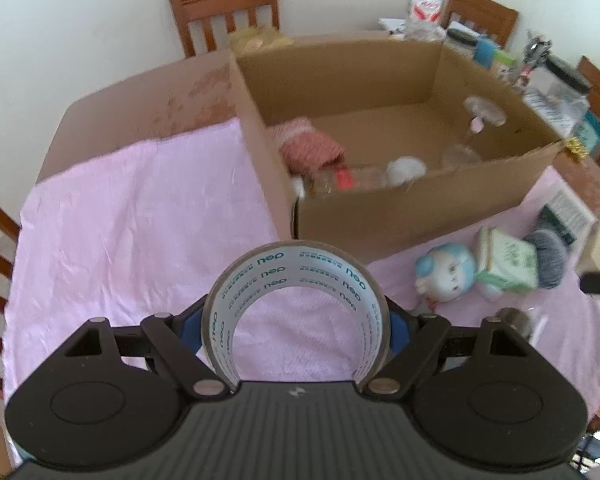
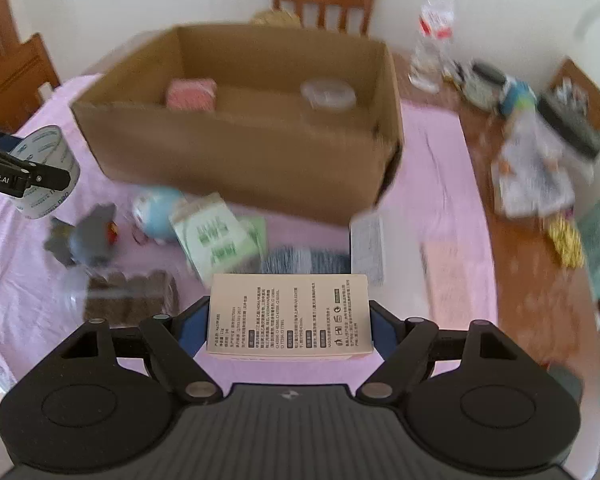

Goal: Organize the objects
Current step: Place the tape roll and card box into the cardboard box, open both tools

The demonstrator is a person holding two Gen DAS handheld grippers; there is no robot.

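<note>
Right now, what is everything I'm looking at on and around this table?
cardboard box: one, brown, open, on the pink cloth
pink cloth: one, covering the near part of the table
red patterned pouch: one, inside the box
tape roll: one, brownish with a printed white core, in the left gripper
printed carton: one, cream, in the right gripper
blue doll: one, on the cloth beside the box
green-and-white packet: one, next to the doll
water bottle: one, clear, behind the box
wooden chairs: several, brown, around the table
left gripper: black, closed on the tape
right gripper: black, closed on the carton
</note>
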